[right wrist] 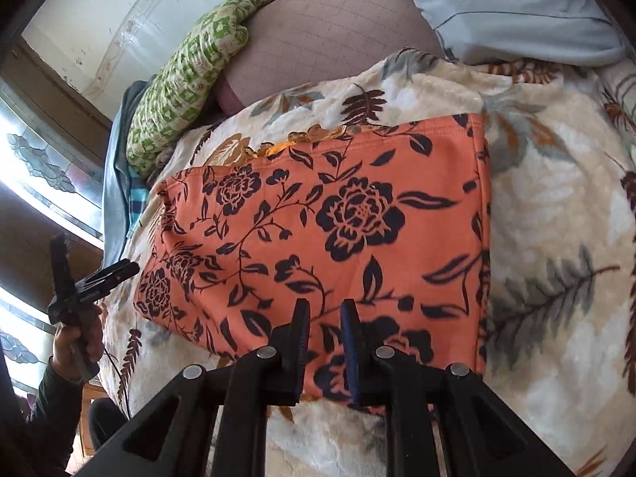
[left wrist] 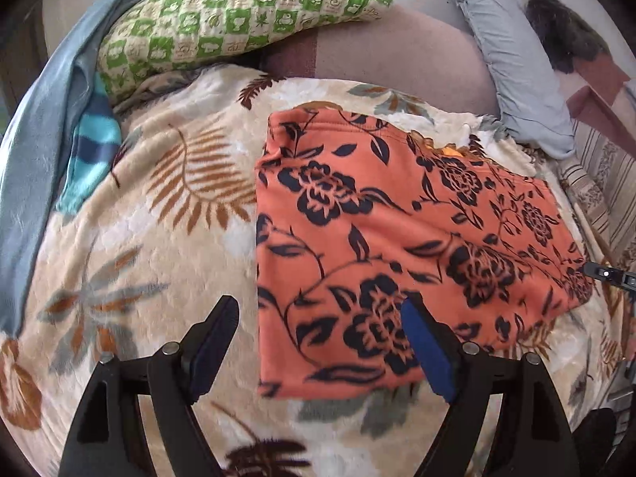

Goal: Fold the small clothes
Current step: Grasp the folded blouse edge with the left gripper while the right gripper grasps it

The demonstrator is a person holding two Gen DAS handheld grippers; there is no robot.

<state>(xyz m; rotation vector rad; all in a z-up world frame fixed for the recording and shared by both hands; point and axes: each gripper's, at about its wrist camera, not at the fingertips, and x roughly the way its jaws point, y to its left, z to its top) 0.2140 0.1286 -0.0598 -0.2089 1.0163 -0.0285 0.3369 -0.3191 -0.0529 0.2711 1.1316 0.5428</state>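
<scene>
Your work surface is the cream fleece blanket (left wrist: 131, 246) with leaf and fern prints, spread across the bed; beyond it at the far side lie a mauve cushion (left wrist: 397, 51), a pale blue pillow (left wrist: 512, 63) to the far right, and a green checked pillow (left wrist: 238, 12) to the far left, with a grey-blue cloth (left wrist: 35, 147) and a turquoise striped piece (left wrist: 93, 151) along the left edge. The orange floral garment (left wrist: 381, 238) lies flat on the blanket in a rough rectangle, right of centre in your left wrist view, a bit of yellow showing at its far edge. Your left gripper (left wrist: 322, 342) hangs just above the garment's near left corner, fingers spread wide, nothing between them; one finger is over the bare blanket, the other over the orange fabric. Your right gripper (right wrist: 326, 342) sits over the garment's near edge, fingers close together with a narrow gap, clamping nothing visible
</scene>
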